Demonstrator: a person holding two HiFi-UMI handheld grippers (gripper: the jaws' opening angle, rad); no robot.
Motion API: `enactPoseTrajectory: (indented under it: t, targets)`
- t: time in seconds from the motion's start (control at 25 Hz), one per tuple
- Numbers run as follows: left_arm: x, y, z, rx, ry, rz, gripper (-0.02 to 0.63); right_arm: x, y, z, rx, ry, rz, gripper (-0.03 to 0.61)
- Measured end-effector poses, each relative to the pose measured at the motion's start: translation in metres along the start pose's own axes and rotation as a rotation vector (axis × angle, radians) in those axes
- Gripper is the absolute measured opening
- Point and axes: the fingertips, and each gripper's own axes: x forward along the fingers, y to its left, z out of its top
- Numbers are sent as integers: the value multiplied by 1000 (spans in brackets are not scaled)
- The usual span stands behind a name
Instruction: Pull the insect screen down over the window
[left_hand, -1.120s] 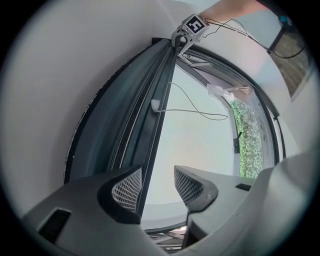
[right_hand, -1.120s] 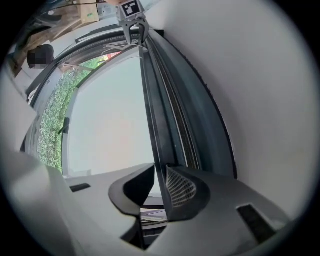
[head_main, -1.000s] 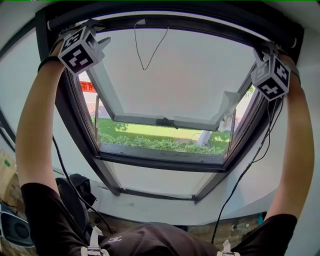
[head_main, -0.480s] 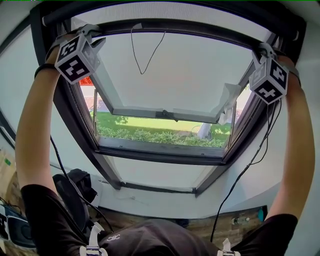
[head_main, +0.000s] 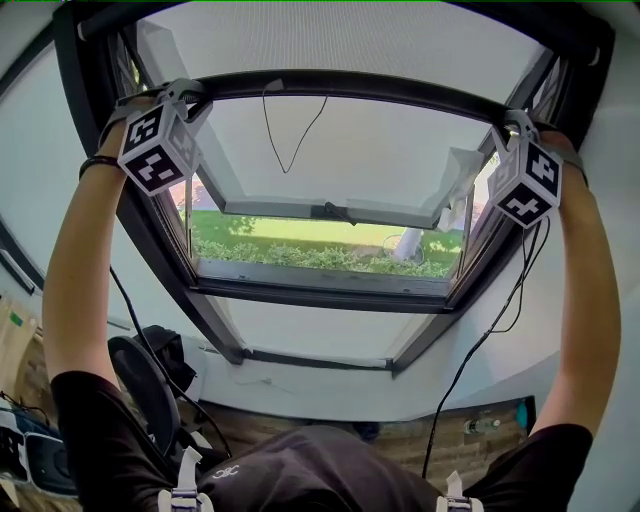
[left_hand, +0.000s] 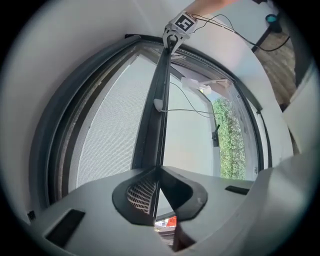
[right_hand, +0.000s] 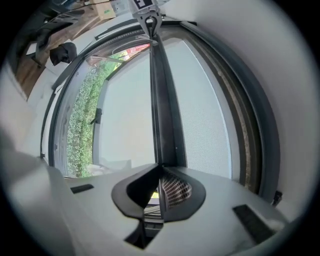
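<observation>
My left gripper (head_main: 188, 93), jaws just closed, and right gripper (head_main: 510, 122) clamp the grey mesh insect screen (head_main: 340, 35) by its dark pull bar (head_main: 350, 82).

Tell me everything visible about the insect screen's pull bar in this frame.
The pull bar is a dark, smooth, straight rail spanning the window frame near its top, with grey mesh stretched above it. A thin black cord loops down from its middle. The left gripper, whose jaws have just been closing, and the right gripper each clamp one end.
</observation>
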Motion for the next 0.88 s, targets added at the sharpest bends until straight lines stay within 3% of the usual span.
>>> enactPoseTrajectory:
  t: [0.32, 0.68, 0.88]
  targets:
    - [15, -76, -12, -21, 20, -123, 43, 7, 75, -6, -17, 18, 138, 26]
    - [29, -149, -22, -17, 45, -225, 23, 14, 152, -13, -18, 35, 281, 28]
    - [34, -189, -29, -54, 48, -273, 25, 15, 192, -17, -1, 32, 348, 29]
